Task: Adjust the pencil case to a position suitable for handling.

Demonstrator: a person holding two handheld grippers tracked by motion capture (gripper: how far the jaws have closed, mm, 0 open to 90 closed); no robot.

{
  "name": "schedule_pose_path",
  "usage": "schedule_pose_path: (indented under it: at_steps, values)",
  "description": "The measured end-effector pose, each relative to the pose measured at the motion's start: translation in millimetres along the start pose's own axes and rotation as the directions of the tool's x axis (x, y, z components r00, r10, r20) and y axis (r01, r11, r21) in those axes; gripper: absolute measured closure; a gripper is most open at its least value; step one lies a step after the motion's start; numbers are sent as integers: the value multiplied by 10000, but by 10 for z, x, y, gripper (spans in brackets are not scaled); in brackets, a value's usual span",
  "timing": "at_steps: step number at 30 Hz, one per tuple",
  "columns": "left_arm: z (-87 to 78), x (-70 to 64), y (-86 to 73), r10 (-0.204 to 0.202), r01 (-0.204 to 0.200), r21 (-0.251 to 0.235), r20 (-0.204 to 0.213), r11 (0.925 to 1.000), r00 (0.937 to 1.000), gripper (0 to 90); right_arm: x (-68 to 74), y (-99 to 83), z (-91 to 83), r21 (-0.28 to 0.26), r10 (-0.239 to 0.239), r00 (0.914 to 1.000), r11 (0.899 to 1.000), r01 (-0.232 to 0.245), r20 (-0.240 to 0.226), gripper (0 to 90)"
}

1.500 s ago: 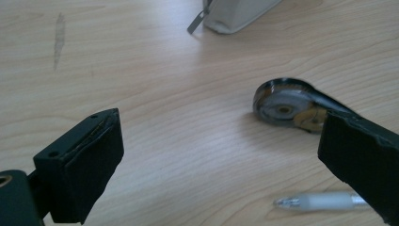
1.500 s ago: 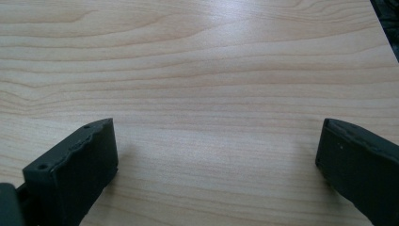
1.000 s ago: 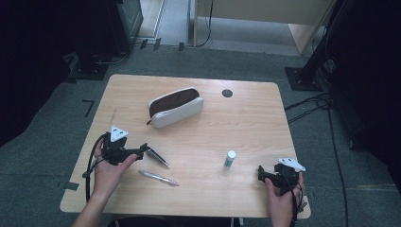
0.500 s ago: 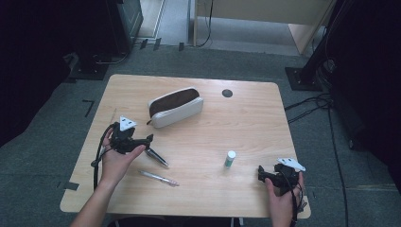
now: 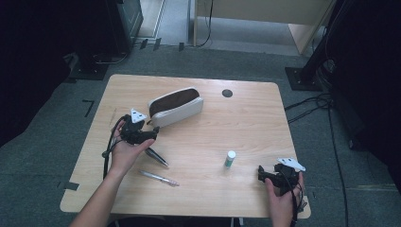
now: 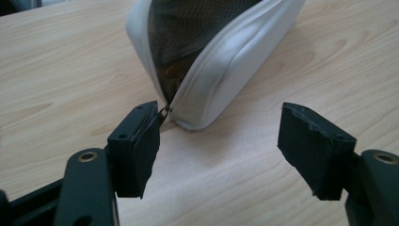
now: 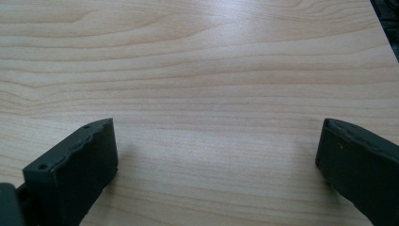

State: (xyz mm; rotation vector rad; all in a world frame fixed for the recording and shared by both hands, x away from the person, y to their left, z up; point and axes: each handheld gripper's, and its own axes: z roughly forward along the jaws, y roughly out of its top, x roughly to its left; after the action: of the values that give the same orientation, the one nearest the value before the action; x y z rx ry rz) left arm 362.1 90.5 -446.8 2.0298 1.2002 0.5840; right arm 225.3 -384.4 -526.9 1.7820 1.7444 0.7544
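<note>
A white pencil case (image 5: 176,107) with a dark open top lies on the wooden table (image 5: 246,118), left of middle. My left gripper (image 5: 154,134) is open right at its near end. In the left gripper view the case's end (image 6: 221,61) sits between the spread jaws, and the zipper pull (image 6: 165,110) touches the left pad (image 6: 141,141). Two pens lie near the left hand, a dark one (image 5: 157,157) and a silver one (image 5: 159,178). A small white and green tube (image 5: 230,159) stands right of middle. My right gripper (image 5: 261,173) rests open near the front right corner, over bare wood (image 7: 207,94).
A small dark round disc (image 5: 227,93) is set in the table's far side. Black stands and cables (image 5: 312,101) surround the table on the grey floor. The table's right edge (image 7: 383,33) lies close to the right gripper.
My left gripper has moved away from the pens, forward and right, up to the near end of the pencil case. The right gripper has stayed where it was.
</note>
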Motion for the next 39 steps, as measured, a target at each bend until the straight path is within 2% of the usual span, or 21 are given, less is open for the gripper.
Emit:
schedule_pose_path:
  at_steps: [6,11,17,18,22,24,26,27,28,29,31,36,37,38,39]
  values:
    - [133,-19,95,129,-129,-45,-23,9999,9999,351,0,0,0,-1,1,10000,10000,-1,-1,0]
    - [207,-26,157,573,-574,-35,-148,9983,9982,435,0,0,0,-1,0,10000,10000,0,0,0]
    - [276,-64,218,961,-963,-37,-262,9953,9950,472,0,0,0,-2,0,10000,10000,0,0,0]
    - [307,-87,229,1066,-1067,-21,-404,9943,9935,482,0,0,0,-2,-1,10000,10000,1,0,0]
    - [335,-111,244,1344,-1344,13,-286,9909,9905,549,0,0,0,-2,-1,10000,10000,1,0,0]
    - [359,-146,248,1635,-1634,57,-379,9865,9858,590,0,0,0,1,-15,10000,10000,15,-16,0]
    - [360,-173,256,2101,-2098,162,-197,9776,9775,675,2,0,1,-9,-86,9999,10000,86,-64,0]
    - [360,-173,256,2101,-2098,162,-197,9776,9775,722,2,0,0,-8,-87,9999,10000,87,-70,0]
    - [351,-219,264,2557,-2556,116,-4,9667,9668,765,2,0,0,-6,-87,9999,10000,87,-74,0]
    - [343,-251,270,2767,-2768,49,90,9609,9609,802,2,0,0,-8,-94,9999,10000,94,-78,0]
    - [329,-311,299,3018,-3016,-115,379,9534,9526,831,3,0,0,-7,-92,9999,10000,92,-78,0]
    - [271,-456,379,3414,-3396,-469,396,9394,9391,848,2,0,0,-7,-93,9999,10000,93,-78,0]
    - [271,-456,379,3414,-3396,-469,396,9394,9391,849,2,0,0,-7,-93,9999,10000,93,-78,0]
    - [230,-503,404,3600,-3577,-569,350,9321,9323,850,2,0,1,-7,-93,9999,10000,92,-77,0]
    - [216,-525,409,3572,-3543,-663,381,9328,9333,850,3,0,1,-7,-90,9999,10000,90,-77,0]
